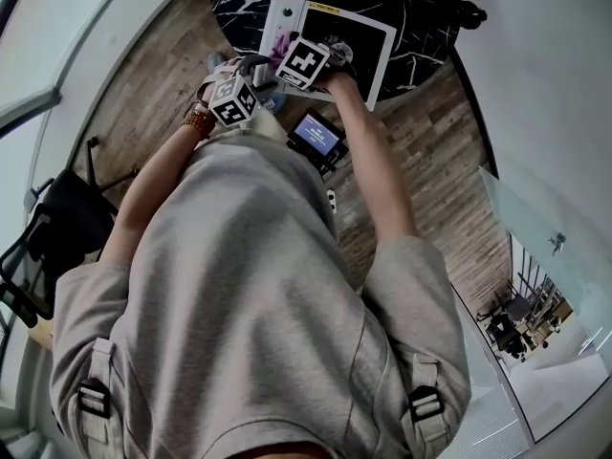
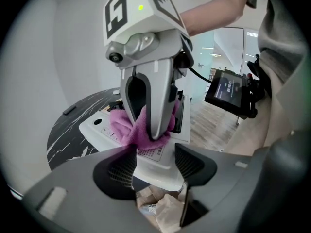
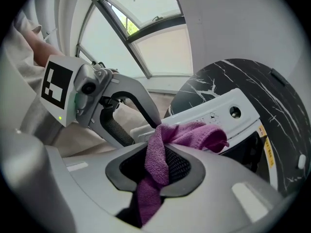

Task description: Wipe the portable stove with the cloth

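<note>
Right gripper view shows the right gripper clamped on the purple cloth, whose free end lies on the white control strip of the portable stove on the black marbled table. The stove's long side runs ahead and to the right of that claw, so it is the nearer one. The left gripper seems closed on the stove's near corner. Panel print is too small to read.

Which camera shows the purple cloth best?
The right gripper view: the cloth fills the middle, clamped in the right gripper and lying on the stove. The left gripper view shows it partly hidden; the head view, only a sliver.
</note>
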